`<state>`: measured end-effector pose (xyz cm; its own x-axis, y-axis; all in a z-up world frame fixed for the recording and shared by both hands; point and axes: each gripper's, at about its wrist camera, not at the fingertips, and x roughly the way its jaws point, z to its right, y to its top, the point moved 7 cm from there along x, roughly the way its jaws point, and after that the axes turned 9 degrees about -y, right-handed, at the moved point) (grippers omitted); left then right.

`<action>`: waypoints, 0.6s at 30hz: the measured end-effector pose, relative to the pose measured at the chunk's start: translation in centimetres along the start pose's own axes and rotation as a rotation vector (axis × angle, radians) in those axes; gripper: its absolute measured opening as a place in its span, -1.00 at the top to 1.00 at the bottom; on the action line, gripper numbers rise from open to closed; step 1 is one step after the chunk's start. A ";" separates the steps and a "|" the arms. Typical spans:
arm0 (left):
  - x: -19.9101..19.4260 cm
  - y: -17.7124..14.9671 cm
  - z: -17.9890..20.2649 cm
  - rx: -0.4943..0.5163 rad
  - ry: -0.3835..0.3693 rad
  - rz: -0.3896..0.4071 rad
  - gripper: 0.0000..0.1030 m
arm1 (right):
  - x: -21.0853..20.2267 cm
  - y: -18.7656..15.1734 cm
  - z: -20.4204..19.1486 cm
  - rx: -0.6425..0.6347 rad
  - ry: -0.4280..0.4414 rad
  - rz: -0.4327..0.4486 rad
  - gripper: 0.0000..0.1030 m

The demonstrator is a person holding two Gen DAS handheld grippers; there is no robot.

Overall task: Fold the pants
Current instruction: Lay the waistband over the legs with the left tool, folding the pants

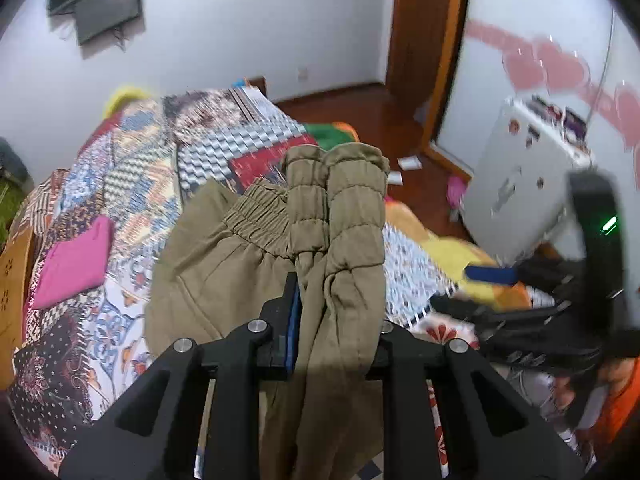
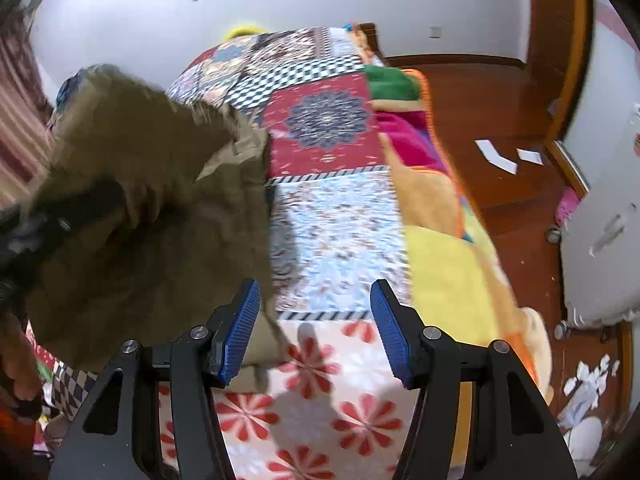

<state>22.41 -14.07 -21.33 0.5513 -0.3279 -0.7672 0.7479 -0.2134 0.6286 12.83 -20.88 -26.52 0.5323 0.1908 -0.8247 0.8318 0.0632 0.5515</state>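
The olive-green pants [image 1: 336, 232] with an elastic waistband hang bunched from my left gripper [image 1: 320, 320], which is shut on the fabric and holds it above the bed. In the right wrist view the pants [image 2: 152, 208] fill the left side, blurred, with the left gripper partly hidden behind them. My right gripper [image 2: 316, 328] is open and empty, its blue pads [image 2: 240, 336] apart above the patchwork bedspread [image 2: 336, 232], just right of the pants' edge. It also shows in the left wrist view [image 1: 492, 276] at the right.
A folded pink garment [image 1: 72, 264] lies on the bedspread [image 1: 132, 184] at the left. A white cabinet [image 2: 600, 240] stands on the wooden floor [image 2: 500, 120] right of the bed, with paper scraps [image 2: 496, 156] nearby. A wooden door frame [image 1: 424, 40] is at the back.
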 end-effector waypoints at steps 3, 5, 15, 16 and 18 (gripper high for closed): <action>2.1 -1.0 1.0 0.024 -0.008 -0.079 0.63 | -0.4 -0.1 1.2 0.030 -0.017 0.008 -0.06; 3.0 -1.9 1.6 0.046 -0.003 -0.119 0.63 | -0.4 -0.2 1.8 0.047 -0.020 0.010 -0.06; 2.8 -4.0 2.3 0.040 -0.032 -0.182 -0.30 | -1.1 0.2 2.3 0.059 -0.022 0.040 -0.06; 2.4 -3.9 2.3 0.026 -0.052 -0.171 -0.42 | -1.2 0.3 2.2 0.059 -0.021 0.043 -0.06; 1.4 -3.7 2.3 0.009 -0.066 -0.147 -0.43 | -1.4 0.5 2.0 0.056 -0.020 0.051 -0.06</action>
<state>19.62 -15.84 -24.47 0.4103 -0.3521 -0.8412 0.8154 -0.2715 0.5113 12.77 -23.12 -25.35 0.5770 0.1731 -0.7982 0.8105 -0.0009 0.5857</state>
